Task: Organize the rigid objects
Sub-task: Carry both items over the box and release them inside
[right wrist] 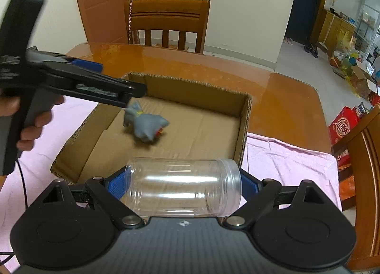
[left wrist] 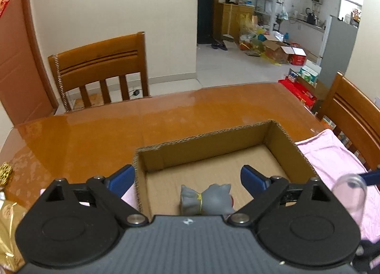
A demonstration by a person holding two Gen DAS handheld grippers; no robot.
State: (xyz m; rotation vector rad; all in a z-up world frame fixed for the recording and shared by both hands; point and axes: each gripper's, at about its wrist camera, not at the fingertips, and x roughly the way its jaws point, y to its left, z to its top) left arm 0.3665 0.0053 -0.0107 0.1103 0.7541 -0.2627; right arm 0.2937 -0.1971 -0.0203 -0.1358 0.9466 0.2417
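Observation:
A grey toy figure lies on the floor of an open cardboard box; it also shows in the right wrist view, inside the box. My left gripper is open and empty, held above the box's near left corner over the toy. It also shows in the right wrist view. My right gripper is shut on a clear plastic jar, held sideways just before the box's near edge. The jar's end shows at the right in the left wrist view.
The box sits on a pink cloth on a glossy wooden table. Wooden chairs stand at the far side and at the right. Gold-wrapped items lie at the left table edge.

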